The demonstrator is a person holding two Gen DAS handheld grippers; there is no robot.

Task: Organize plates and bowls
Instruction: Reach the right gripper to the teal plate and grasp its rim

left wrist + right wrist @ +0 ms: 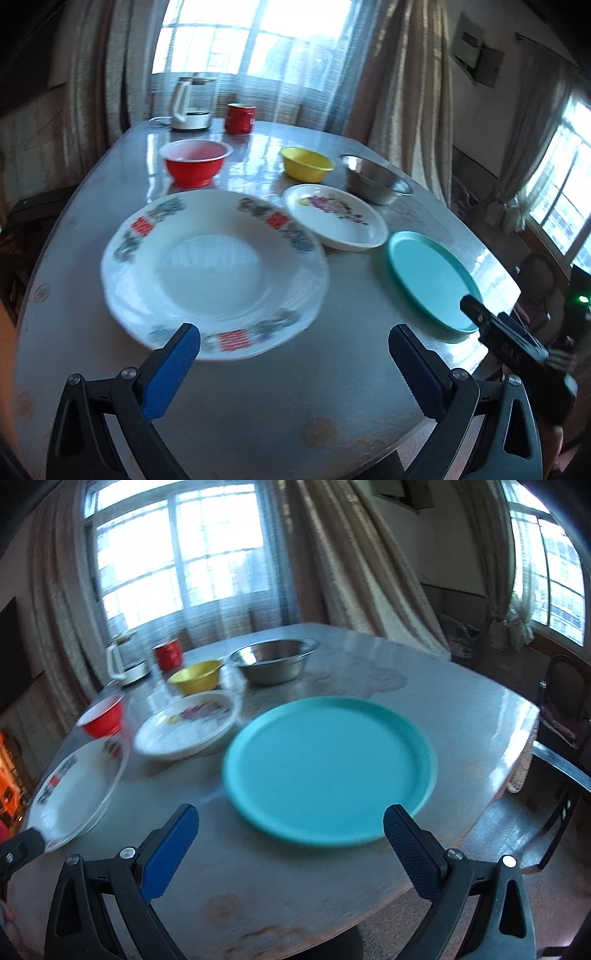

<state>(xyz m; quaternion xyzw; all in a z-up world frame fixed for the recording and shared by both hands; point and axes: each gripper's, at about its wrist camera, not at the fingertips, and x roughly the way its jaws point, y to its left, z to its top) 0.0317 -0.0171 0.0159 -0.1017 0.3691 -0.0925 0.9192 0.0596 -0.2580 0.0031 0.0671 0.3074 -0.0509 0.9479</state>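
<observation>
A large white patterned plate lies just ahead of my open, empty left gripper; it also shows in the right wrist view. A teal plate lies just ahead of my open, empty right gripper; it also shows in the left wrist view. A small white floral plate sits between them, farther back. Behind stand a red bowl, a yellow bowl and a steel bowl.
A grey table holds everything. A kettle and a red mug stand at its far edge before curtained windows. A dark chair stands off the table's right side.
</observation>
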